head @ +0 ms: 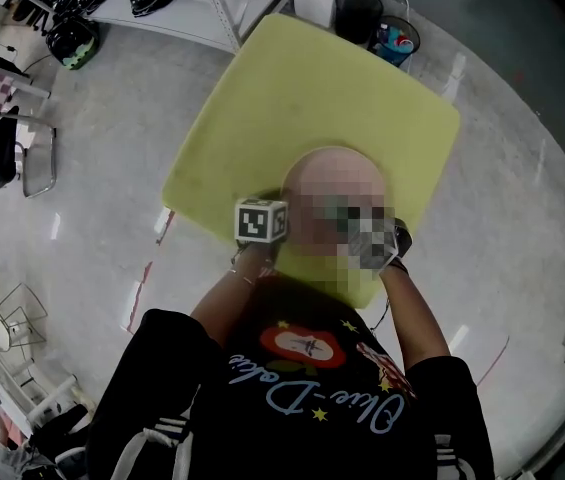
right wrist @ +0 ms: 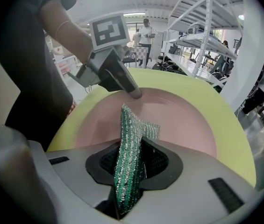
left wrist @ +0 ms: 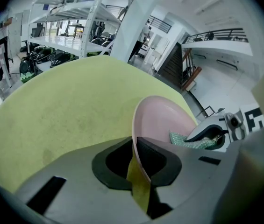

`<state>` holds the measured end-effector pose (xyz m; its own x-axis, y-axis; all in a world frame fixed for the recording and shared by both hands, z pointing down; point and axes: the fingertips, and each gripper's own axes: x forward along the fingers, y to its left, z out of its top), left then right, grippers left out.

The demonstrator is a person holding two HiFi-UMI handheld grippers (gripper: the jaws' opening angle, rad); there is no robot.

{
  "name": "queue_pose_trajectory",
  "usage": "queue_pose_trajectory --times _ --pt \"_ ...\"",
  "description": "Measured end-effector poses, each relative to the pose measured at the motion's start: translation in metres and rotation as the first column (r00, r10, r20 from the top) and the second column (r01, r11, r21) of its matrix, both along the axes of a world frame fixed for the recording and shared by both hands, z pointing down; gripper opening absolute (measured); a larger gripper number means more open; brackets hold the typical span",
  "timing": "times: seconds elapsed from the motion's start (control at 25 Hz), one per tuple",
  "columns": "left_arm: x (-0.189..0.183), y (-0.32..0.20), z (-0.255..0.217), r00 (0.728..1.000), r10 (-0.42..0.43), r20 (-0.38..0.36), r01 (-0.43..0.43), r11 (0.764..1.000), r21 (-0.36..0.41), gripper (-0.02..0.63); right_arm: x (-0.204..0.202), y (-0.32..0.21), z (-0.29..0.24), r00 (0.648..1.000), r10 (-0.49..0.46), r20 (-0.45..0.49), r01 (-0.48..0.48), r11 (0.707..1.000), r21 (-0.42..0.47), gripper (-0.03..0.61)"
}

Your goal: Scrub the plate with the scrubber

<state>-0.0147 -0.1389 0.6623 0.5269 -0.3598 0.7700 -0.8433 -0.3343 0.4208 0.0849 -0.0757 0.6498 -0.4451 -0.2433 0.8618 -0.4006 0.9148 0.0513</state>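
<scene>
Left gripper view shows the left gripper (left wrist: 136, 148) with its jaws pinching the rim of the pink plate (left wrist: 164, 120) over the yellow-green bench (left wrist: 61, 106). The right gripper (right wrist: 131, 169) has its jaws clamped on the green scrubber (right wrist: 134, 125), whose tip reaches the plate's face. Scrubbing seems under way. I see no dirt, so how much remains is unclear.

A: Free surface on the table (head: 292, 88)?
B: Far half and both sides. Near edge blocked: plate (right wrist: 178, 120), gripped at its rim by the left gripper (right wrist: 134, 94).
A: Floor beyond?
B: Two bins (head: 359, 13) at the far corner.
</scene>
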Motion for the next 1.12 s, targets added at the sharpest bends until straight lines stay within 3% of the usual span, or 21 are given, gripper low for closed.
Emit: queue_pose_trajectory --times 0.48,0.84,0.96,1.12 --pt "0.0 -0.001 0.001 1.0 -0.02 0.002 0.02 1.0 0.0 0.026 -0.026 0.047 0.0 0.998 -0.033 0.056 0.036 0.998 -0.057 0.067" --pt "0.003 -0.001 0.002 1.0 -0.016 0.02 0.016 1.0 0.005 0.028 -0.045 0.053 -0.011 0.979 -0.069 0.192 0.101 0.981 -0.164 0.067" --pt "0.005 -0.003 0.001 1.0 -0.01 0.017 0.01 1.0 0.005 0.028 -0.04 0.034 -0.024 0.975 -0.058 0.213 0.089 0.987 -0.138 0.067" --pt "0.006 -0.004 0.0 1.0 -0.015 0.011 0.014 1.0 0.008 0.028 -0.027 -0.001 -0.037 0.982 -0.097 0.164 0.102 0.994 -0.026 0.067"
